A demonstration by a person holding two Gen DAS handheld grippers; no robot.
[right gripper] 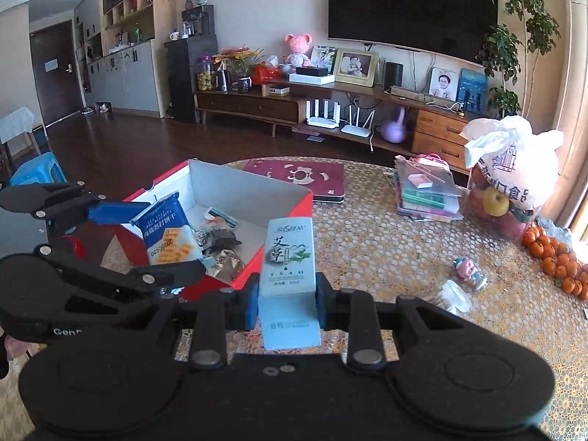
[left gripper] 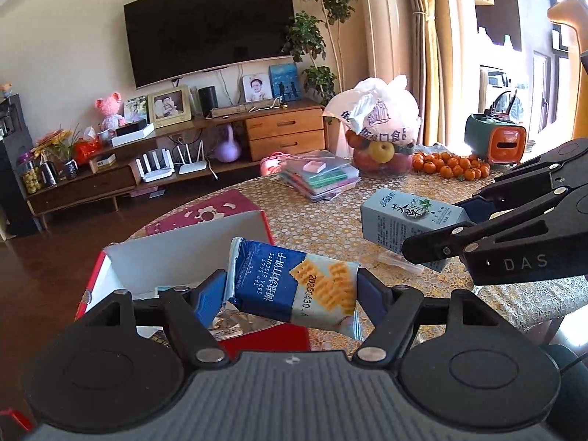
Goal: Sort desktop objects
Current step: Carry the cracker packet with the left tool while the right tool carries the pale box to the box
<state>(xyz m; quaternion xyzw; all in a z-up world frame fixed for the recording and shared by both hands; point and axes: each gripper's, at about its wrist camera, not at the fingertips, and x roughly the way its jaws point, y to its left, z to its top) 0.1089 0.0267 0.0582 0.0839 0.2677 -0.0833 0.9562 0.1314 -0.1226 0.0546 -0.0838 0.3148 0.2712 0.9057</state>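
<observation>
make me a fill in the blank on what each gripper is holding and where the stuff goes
1. The left gripper is shut on a packet of soda ____.
2. The right gripper holds a pale blue ____ printed with TSAO.
3. The biscuit packet hangs over an open ____ box that already holds wrappers.
4. The small orange fruits lie on the table beside a white plastic ____.

Missing words: biscuits; carton; red; bag

Red box [right gripper: 235,198] open-topped, half full; bare tabletop [right gripper: 386,250] right of it.
</observation>
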